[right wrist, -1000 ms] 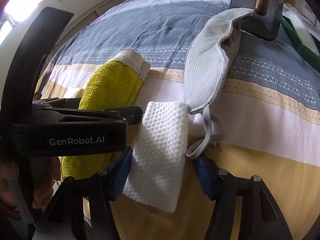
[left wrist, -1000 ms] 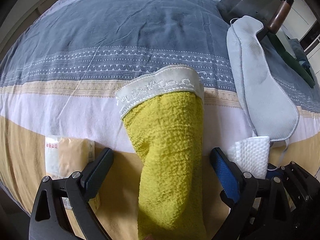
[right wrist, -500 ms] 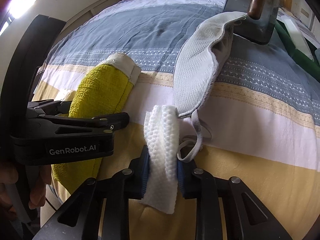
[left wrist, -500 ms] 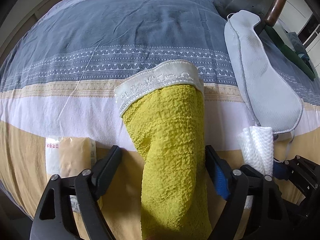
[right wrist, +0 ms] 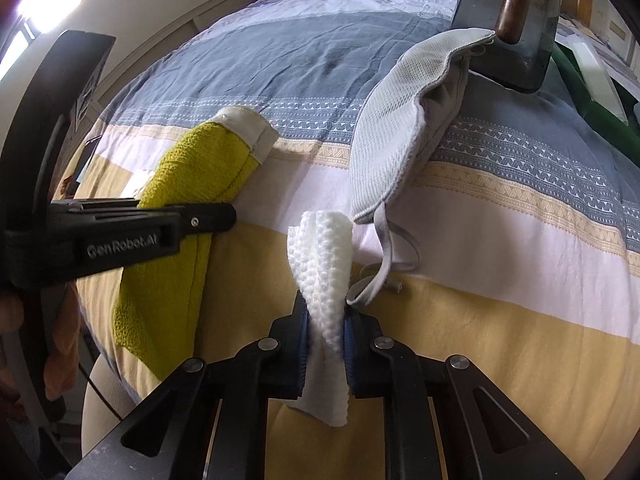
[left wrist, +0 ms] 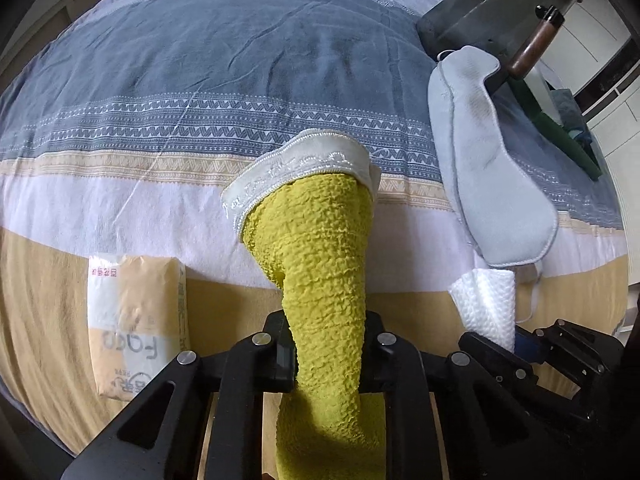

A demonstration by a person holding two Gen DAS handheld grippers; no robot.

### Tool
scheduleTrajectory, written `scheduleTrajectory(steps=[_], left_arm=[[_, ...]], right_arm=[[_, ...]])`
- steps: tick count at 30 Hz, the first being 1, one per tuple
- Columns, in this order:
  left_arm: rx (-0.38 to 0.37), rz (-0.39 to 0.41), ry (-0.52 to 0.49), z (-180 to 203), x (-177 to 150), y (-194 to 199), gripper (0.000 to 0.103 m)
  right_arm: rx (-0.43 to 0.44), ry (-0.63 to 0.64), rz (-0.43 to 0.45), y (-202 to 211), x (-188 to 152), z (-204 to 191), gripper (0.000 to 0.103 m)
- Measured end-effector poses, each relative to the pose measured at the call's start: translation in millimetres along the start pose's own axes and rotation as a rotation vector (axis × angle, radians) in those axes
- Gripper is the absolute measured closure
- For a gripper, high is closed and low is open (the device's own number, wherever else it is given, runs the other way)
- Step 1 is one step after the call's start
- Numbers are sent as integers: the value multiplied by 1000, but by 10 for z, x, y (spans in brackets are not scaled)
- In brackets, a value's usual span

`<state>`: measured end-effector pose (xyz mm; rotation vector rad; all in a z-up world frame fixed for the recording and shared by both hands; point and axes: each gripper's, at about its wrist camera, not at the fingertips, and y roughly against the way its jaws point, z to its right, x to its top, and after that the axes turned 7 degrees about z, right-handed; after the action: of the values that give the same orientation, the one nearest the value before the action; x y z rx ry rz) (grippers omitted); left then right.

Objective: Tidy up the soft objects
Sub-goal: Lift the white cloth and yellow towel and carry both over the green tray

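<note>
A yellow towel (left wrist: pixel 320 248) with a white embroidered hem lies along the striped bedspread; my left gripper (left wrist: pixel 328 356) is shut on its near part, bunching it into a narrow neck. In the right wrist view the same yellow towel (right wrist: pixel 192 184) shows at left under the left gripper's black arm (right wrist: pixel 120 232). My right gripper (right wrist: pixel 326 332) is shut on a white waffle cloth (right wrist: pixel 324 264), squeezed into a fold between the blue pads. The white cloth (left wrist: pixel 486 308) also appears at right in the left wrist view.
A grey mesh eye mask (right wrist: pixel 400 128) with a strap lies just beyond the white cloth, its far end under a dark box with a brown handle (right wrist: pixel 512 20). A beige tissue packet (left wrist: pixel 132 320) lies left of the towel. Green items (left wrist: pixel 560 132) sit at the far right.
Both grippers went from open to shut: the left closed on the yellow towel and lifted it slightly, the right pinched the flat white cloth into a fold.
</note>
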<state>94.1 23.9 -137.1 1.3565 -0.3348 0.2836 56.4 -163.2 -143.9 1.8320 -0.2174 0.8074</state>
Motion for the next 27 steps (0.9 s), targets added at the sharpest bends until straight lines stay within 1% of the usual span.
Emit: scheduleTrajectory(steps=[4,7,13,16,20,24,27], left_arm=[[-7,25,8,-21,-32,140,88],[19,41,19,-23,-82,299,88],[33,70,3,86,-155,599,88],[11,108,-39,347,-117,778,88],[-53,134,-103,732,-6,980,88],[-130,152,-185,1313,158,1071,88],[-175,170,-241,1768,360,1051,88]], right_arm=[[35,6,0,120,-53,71,90],[54,2,11,275,-116,170,90],[43,-5,28,616,-270,416,90],[22,-29,47,826,-340,574,90],[-29,-74,91,1153,-380,895,90],[-112,-124,160,1562,-328,1390,90],[-187,-166,226,1897,-176,1878,90]])
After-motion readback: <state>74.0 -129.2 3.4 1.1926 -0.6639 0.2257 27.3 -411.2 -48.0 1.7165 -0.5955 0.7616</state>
